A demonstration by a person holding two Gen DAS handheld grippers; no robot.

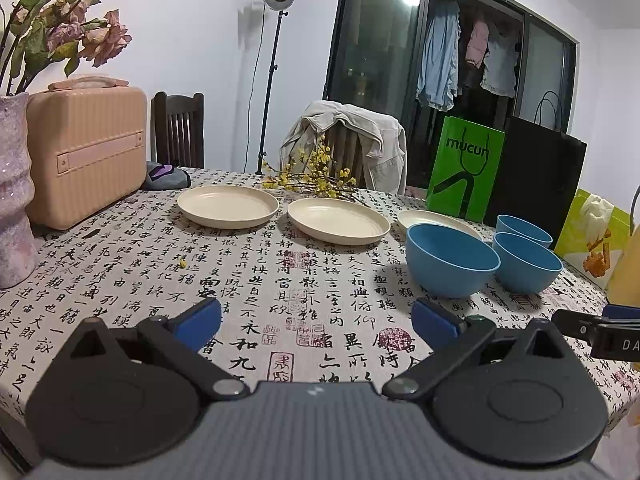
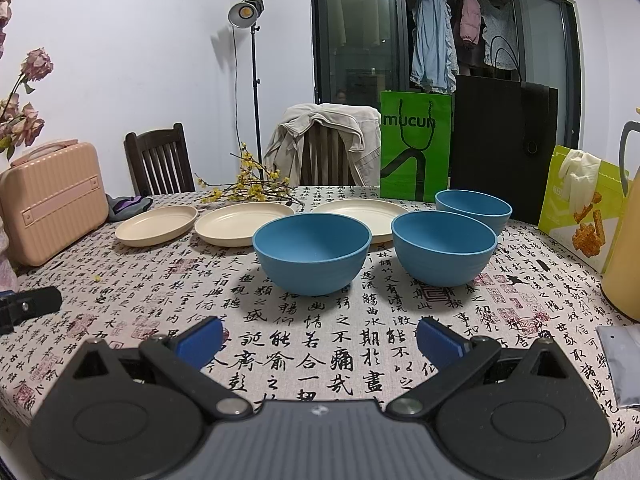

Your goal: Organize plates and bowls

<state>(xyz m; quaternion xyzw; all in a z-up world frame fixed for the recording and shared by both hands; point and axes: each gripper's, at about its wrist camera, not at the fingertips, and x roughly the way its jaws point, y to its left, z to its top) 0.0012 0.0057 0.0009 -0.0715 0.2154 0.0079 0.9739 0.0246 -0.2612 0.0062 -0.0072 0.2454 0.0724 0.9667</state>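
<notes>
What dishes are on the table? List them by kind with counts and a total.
Cream plates: 3
Blue bowls: 3
Total: 6

I'm looking at a home dining room: calligraphy-print tablecloth [image 2: 320,344], jacket-draped chair [image 2: 324,140], laundry [image 2: 434,52] hanging behind the glass door.

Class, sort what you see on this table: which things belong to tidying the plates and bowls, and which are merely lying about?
Belonging to the job:
three cream plates
three blue bowls

Just lying about:
pink case
yellow flower sprig
green bag
black bag
snack packet
yellow jug
</notes>
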